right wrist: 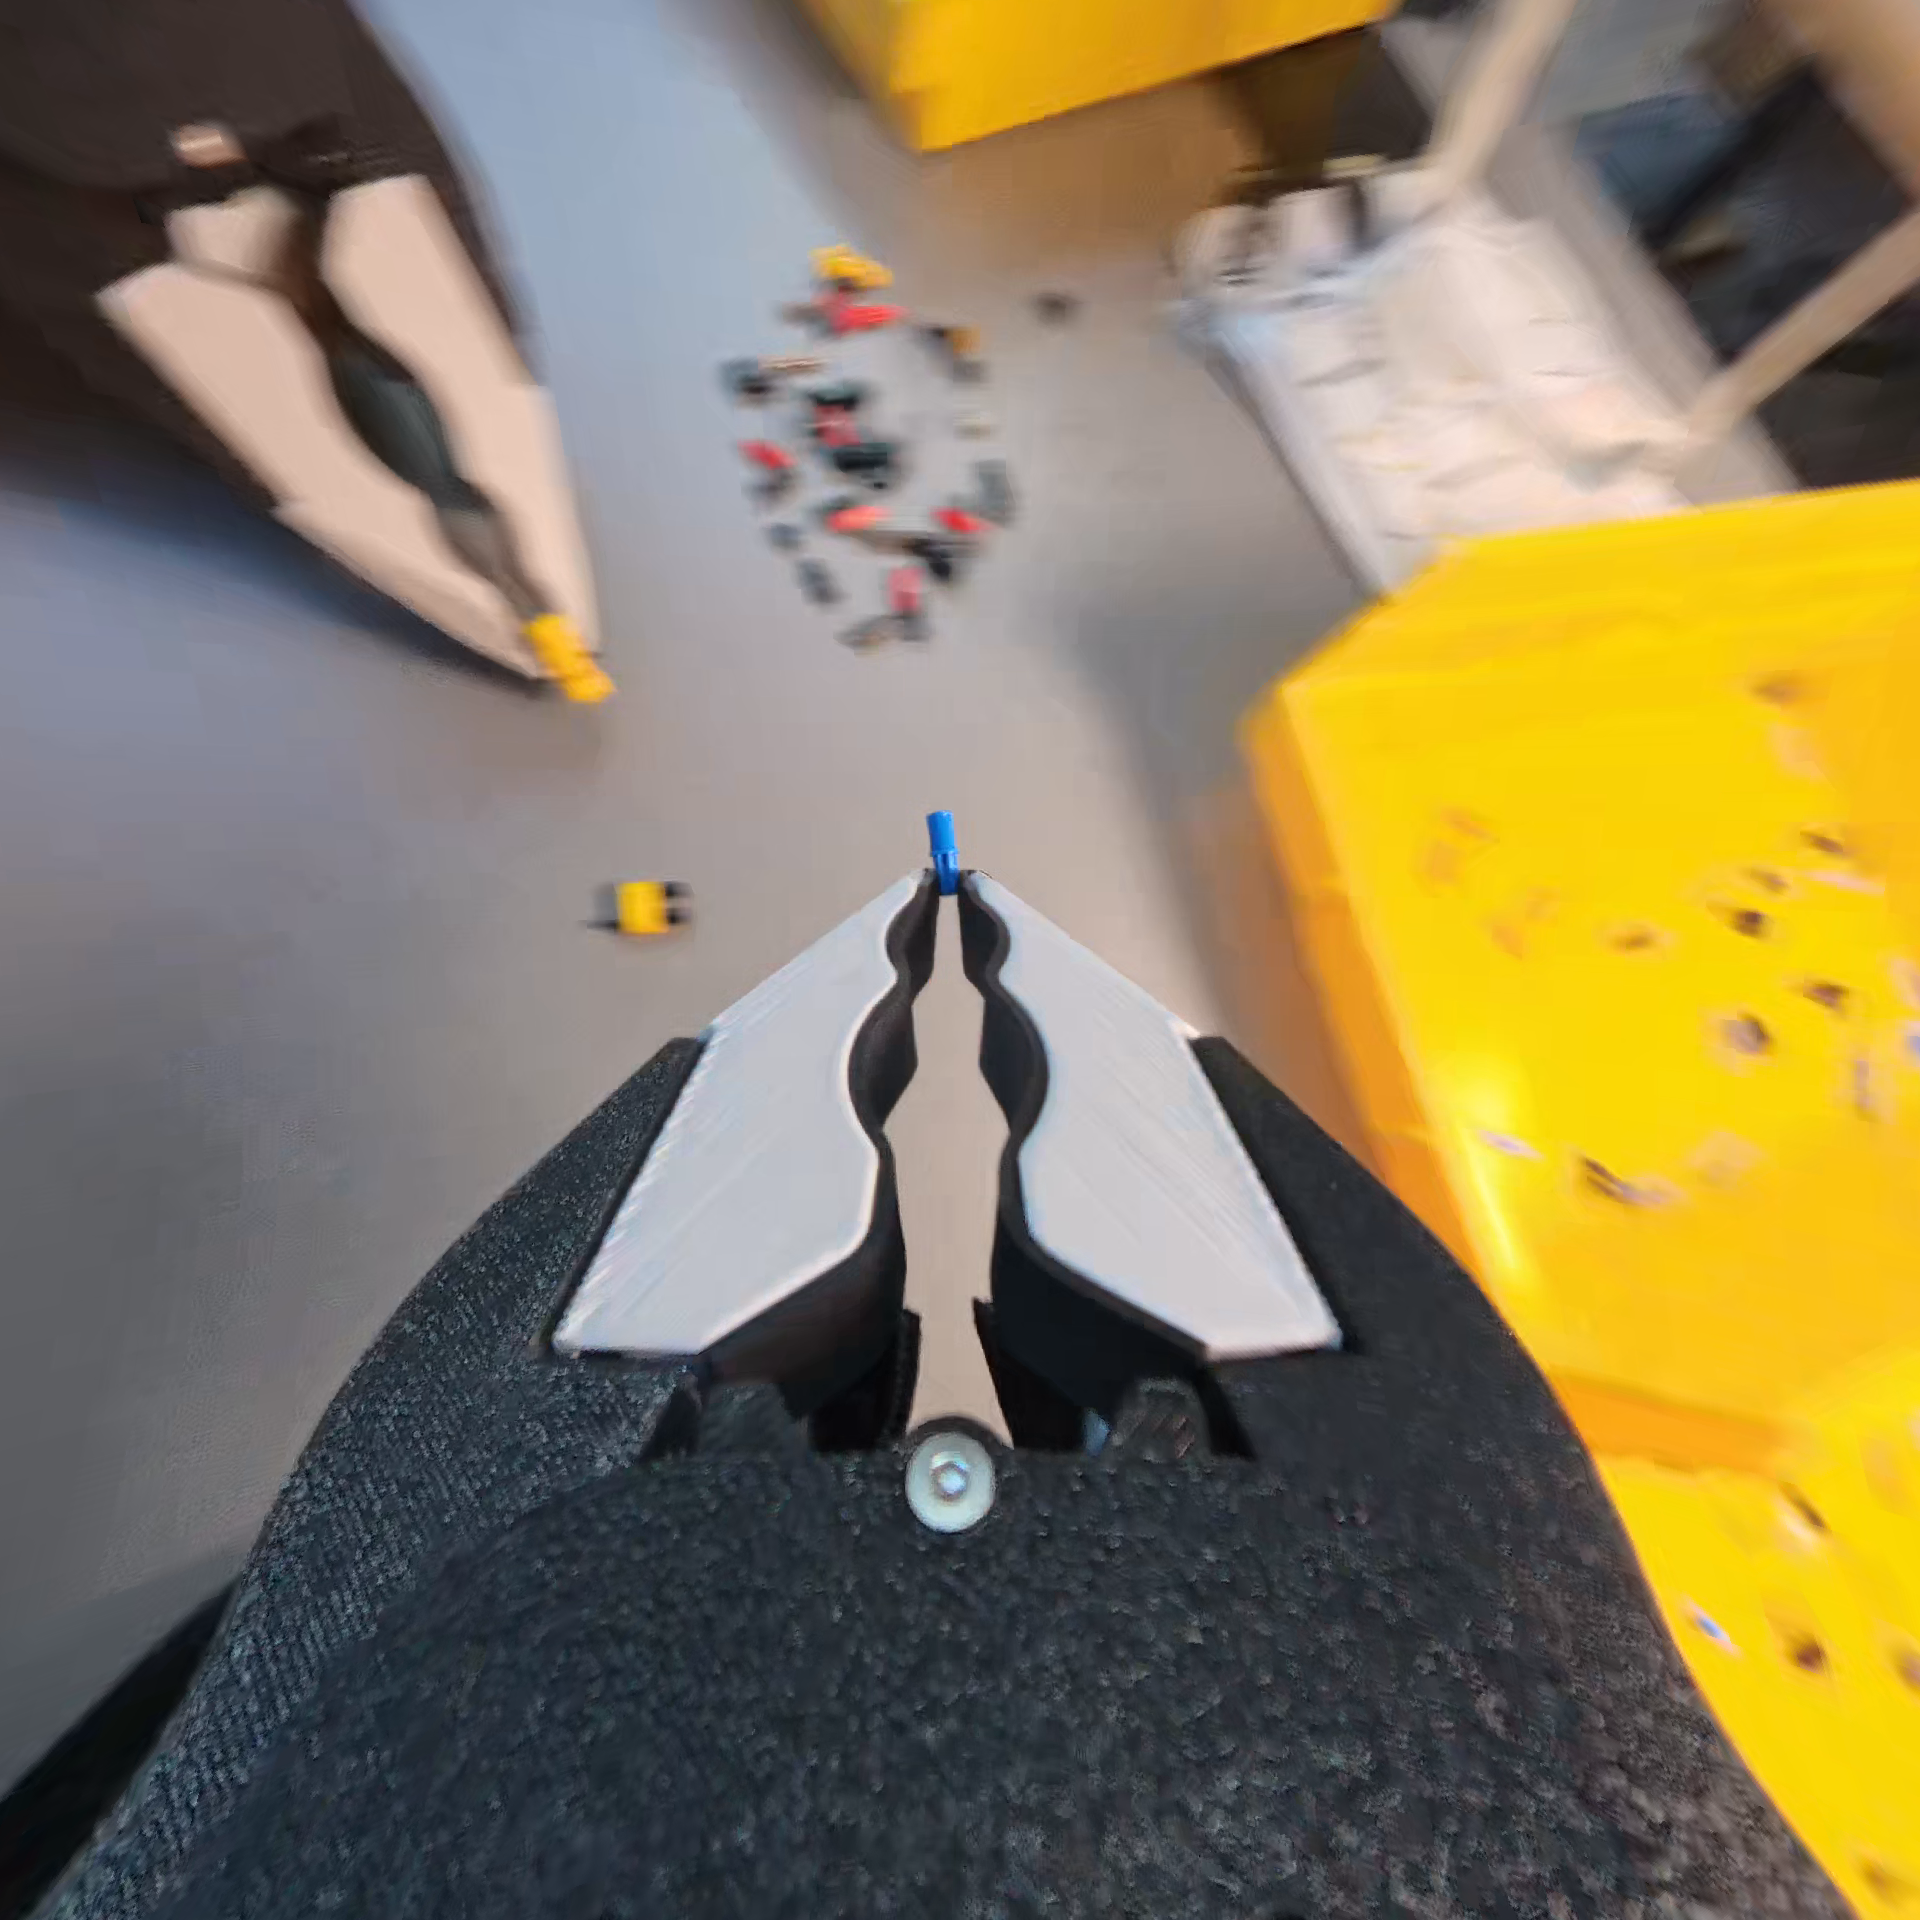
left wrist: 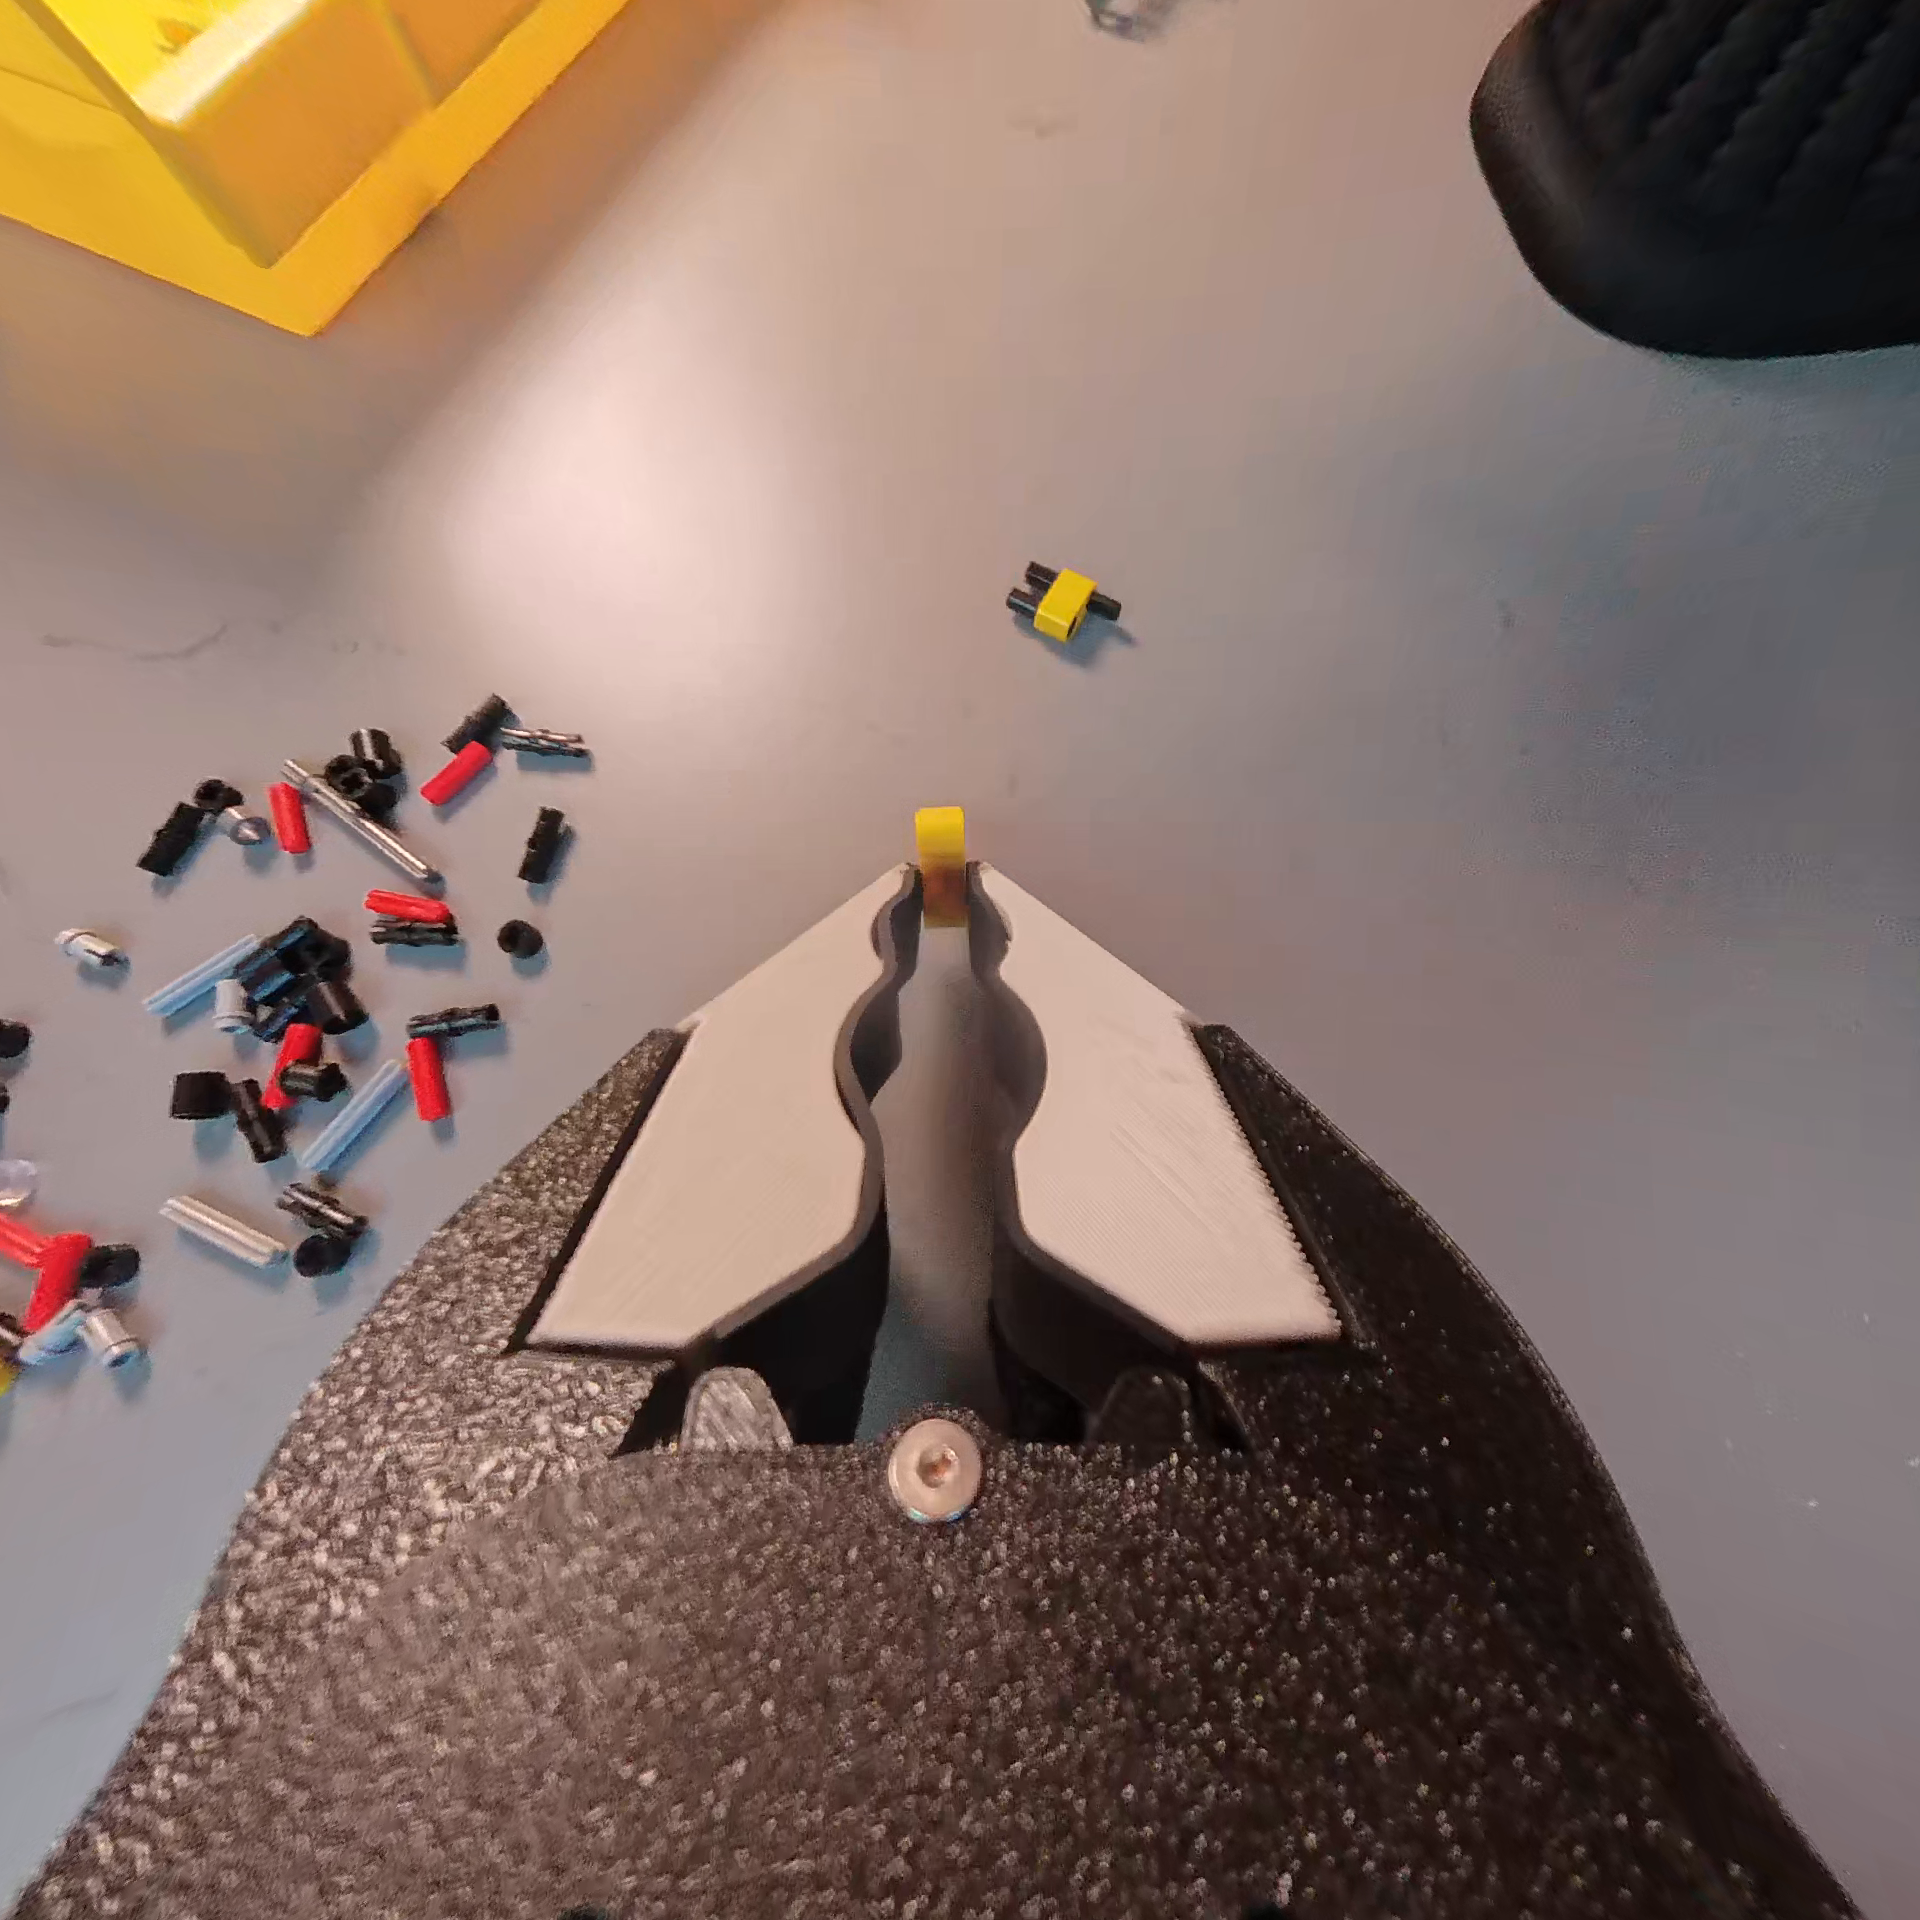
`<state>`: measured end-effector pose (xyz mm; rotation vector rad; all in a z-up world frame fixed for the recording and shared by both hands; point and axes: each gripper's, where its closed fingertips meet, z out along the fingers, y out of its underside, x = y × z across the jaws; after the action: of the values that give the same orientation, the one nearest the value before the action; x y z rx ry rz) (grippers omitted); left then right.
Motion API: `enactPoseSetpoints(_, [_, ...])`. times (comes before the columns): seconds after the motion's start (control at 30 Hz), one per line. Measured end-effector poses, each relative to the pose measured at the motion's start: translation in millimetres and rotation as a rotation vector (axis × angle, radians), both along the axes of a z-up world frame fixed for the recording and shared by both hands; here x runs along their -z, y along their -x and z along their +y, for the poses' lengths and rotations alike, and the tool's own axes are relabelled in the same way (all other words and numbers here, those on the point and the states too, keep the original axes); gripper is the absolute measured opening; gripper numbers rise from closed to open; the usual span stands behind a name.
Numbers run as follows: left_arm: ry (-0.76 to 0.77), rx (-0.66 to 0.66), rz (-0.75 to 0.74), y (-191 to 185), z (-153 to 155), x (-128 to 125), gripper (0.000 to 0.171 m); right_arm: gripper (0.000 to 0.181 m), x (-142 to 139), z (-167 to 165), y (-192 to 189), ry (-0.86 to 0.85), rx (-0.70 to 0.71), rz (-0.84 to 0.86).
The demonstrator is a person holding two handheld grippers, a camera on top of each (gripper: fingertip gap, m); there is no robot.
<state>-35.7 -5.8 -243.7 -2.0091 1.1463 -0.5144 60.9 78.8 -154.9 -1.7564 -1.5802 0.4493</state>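
Note:
My left gripper (left wrist: 943, 878) is shut on a small yellow beam piece (left wrist: 940, 836) and holds it above the grey table. It also shows in the right wrist view (right wrist: 556, 649) at upper left, with the yellow piece (right wrist: 566, 655) at its tips. My right gripper (right wrist: 945, 878) is shut on a small blue pin (right wrist: 941, 836) that sticks out past its tips. A yellow block with black pins pushed in it (left wrist: 1062, 603) lies on the table ahead of the left gripper; it shows in the right wrist view (right wrist: 644, 906) left of the right gripper's tips.
A pile of small black, red, grey and light blue pins and axles (left wrist: 301, 997) lies at the left, also in the right wrist view (right wrist: 873, 457). Yellow bins (left wrist: 229, 135) (right wrist: 1621, 987) stand nearby. A black chair seat (left wrist: 1714, 166) is at upper right. The gap from one gripper's tips to the other's is roughly 15 cm.

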Motion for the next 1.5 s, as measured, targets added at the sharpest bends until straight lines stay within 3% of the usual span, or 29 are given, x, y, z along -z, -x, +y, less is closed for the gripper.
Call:
enactPoseSetpoints(0.1, [-0.078,-0.035,-0.029,3.8,9.7,-13.5,0.010,0.002,-59.4,68.3,-69.7,-0.120,0.255,0.033])
enactPoseSetpoints(0.2, [-0.131,-0.074,-0.067,7.4,17.3,-25.0,0.010,0.002,-83.8,123.4,-130.2,-0.188,0.443,-0.008])
enactPoseSetpoints(0.3, [-0.150,-0.100,-0.114,9.3,20.9,-33.5,0.010,0.002,-72.1,179.8,-182.2,-0.216,0.595,-0.114])
enactPoseSetpoints(0.4, [-0.174,-0.122,-0.137,12.3,24.7,-38.0,0.007,0.002,-48.1,224.0,-209.7,-0.166,0.697,-0.136])
enactPoseSetpoints(0.5, [-0.177,-0.140,-0.151,15.4,27.1,-39.4,0.005,0.007,-29.0,250.5,-224.2,-0.144,0.756,-0.176])
enactPoseSetpoints(0.63, [-0.181,-0.152,-0.173,18.6,27.9,-43.8,0.003,0.017,-38.3,261.2,-222.7,-0.215,0.778,-0.177])
enactPoseSetpoints(0.77, [-0.171,-0.151,-0.175,20.7,27.8,-45.3,0.005,0.018,-74.8,245.0,-194.6,-0.321,0.720,-0.051])
enactPoseSetpoints(0.9, [-0.113,-0.139,-0.177,19.9,25.5,-38.5,0.013,0.018,-102.9,204.9,-152.5,-0.372,0.605,0.101])
enactPoseSetpoints(1.03, [-0.087,-0.123,-0.158,16.4,22.6,-30.5,0.017,0.018,-120.0,164.4,-122.3,-0.444,0.520,0.216])
enactPoseSetpoints(1.13, [-0.031,-0.087,-0.135,9.7,15.7,-19.4,0.027,0.017,-123.8,131.2,-99.3,-0.389,0.462,0.356])
enactPoseSetpoints(1.23, [0.015,-0.050,-0.077,4.6,9.0,-5.6,0.035,0.018,-104.0,78.9,-52.4,-0.176,0.248,0.477])
enactPoseSetpoints(1.3, [0.020,-0.037,-0.037,3.5,6.2,0.6,0.036,0.018,-73.1,39.6,-21.4,-0.012,0.073,0.459])
enactPoseSetpoints(1.37, [0.021,-0.034,0.007,3.8,5.0,7.0,0.036,0.018,-42.0,15.2,1.1,0.049,-0.027,0.421])
enactPoseSetpoints(1.47, [0.003,-0.055,0.056,6.5,8.9,12.1,0.022,0.018,-2.7,-5.8,30.3,0.067,-0.117,0.371])
enactPoseSetpoints(1.5, [-0.003,-0.064,0.056,7.4,10.3,11.0,0.007,0.018,6.5,-11.4,38.9,0.072,-0.140,0.366])
